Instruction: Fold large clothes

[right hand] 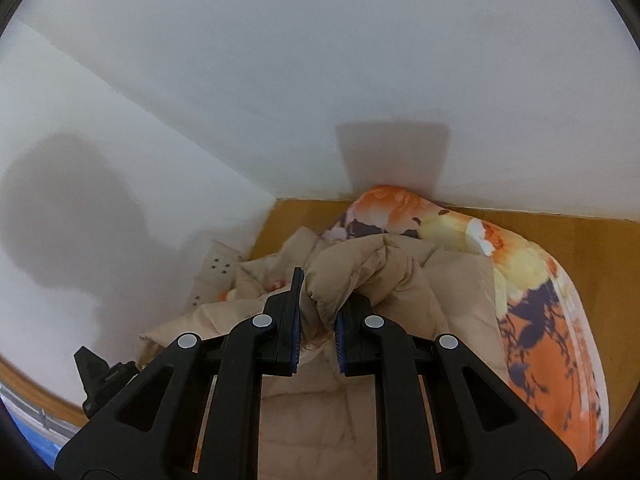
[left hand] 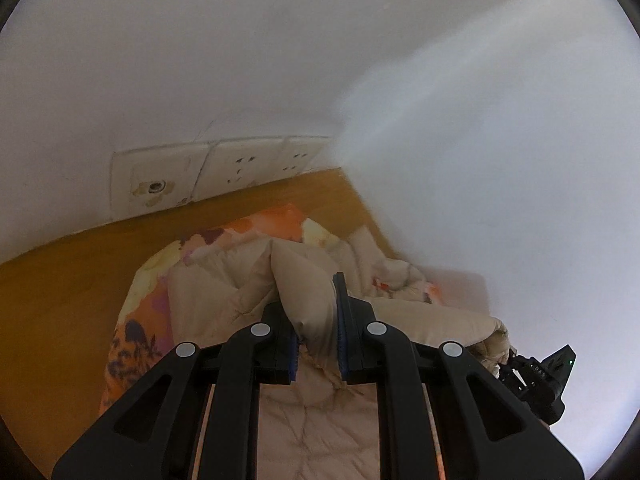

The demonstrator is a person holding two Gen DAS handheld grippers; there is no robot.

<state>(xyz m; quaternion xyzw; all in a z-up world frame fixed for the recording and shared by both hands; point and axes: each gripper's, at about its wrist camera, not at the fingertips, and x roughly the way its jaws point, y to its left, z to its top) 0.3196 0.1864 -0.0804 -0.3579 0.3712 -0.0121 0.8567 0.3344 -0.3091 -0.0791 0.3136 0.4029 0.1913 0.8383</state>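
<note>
Both claws are clenched on bunched folds of one padded quilt: the left claw (left hand: 316, 320) pinches a puffy beige ridge between its blue-ribbed pads, and the right claw (right hand: 318, 316) grips a similar thick roll. This quilt (right hand: 460, 280) is soft and stitched in squares, plain beige on the side facing up, with a glossy orange, yellow and purple flower print on its outer face, which curls up at 1 o'clock in the right wrist view and at 9 o'clock in the left. It lies crumpled on a smooth, honey-coloured wooden tabletop (left hand: 72, 276) set into a corner of white walls (left hand: 200, 60). Bare wood shows at 9 to 11 o'clock of the left view and at 2 to 3 o'clock of the right; the walls close in tightly behind the heap. A row of worn, cream-coloured wall sockets (left hand: 224, 168) sits just above the far tabletop edge. Small pale lettering on the other claw's black body is too small to read surely.
</note>
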